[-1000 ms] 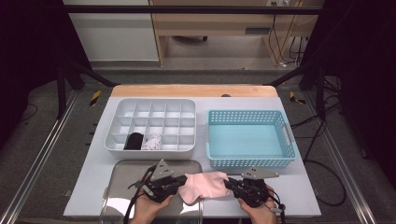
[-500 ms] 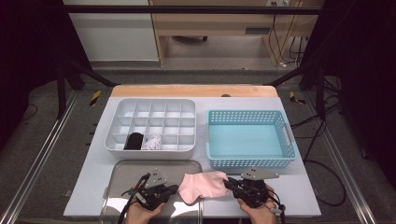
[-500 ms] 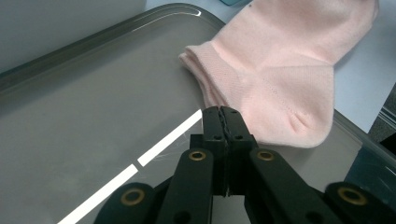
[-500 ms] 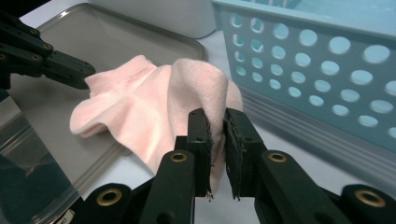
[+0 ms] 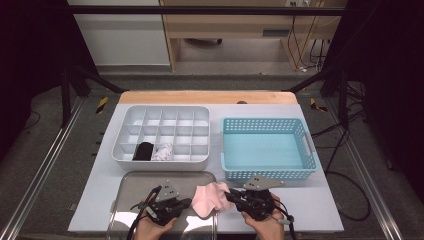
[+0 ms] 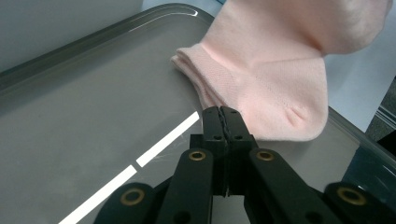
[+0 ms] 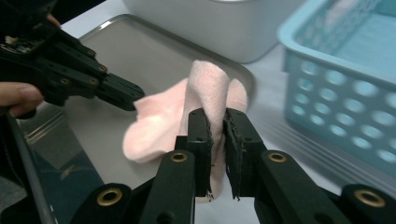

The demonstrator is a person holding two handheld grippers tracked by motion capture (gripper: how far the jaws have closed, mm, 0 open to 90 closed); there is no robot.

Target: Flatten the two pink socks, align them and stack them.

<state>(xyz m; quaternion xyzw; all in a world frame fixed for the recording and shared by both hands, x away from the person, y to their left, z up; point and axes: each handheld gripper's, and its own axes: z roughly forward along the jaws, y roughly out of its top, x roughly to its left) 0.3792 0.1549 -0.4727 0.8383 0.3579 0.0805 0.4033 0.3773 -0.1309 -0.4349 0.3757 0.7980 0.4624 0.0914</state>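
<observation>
On the left, the left gripper (image 5: 184, 202) hovers over the metal tray (image 5: 131, 181); its fingers (image 6: 223, 122) are pressed together on nothing, their tips at the sock's edge, having drawn back from the cloth they reached into a second ago. The pink sock (image 5: 210, 196) now lies bunched across the tray's right rim and the desk (image 5: 320, 202). To the right, the right gripper (image 5: 231, 196) pinches a fold of it (image 7: 215, 122), so it alone probably carries the sock on, perhaps to the white divider box (image 5: 161, 134).
</observation>
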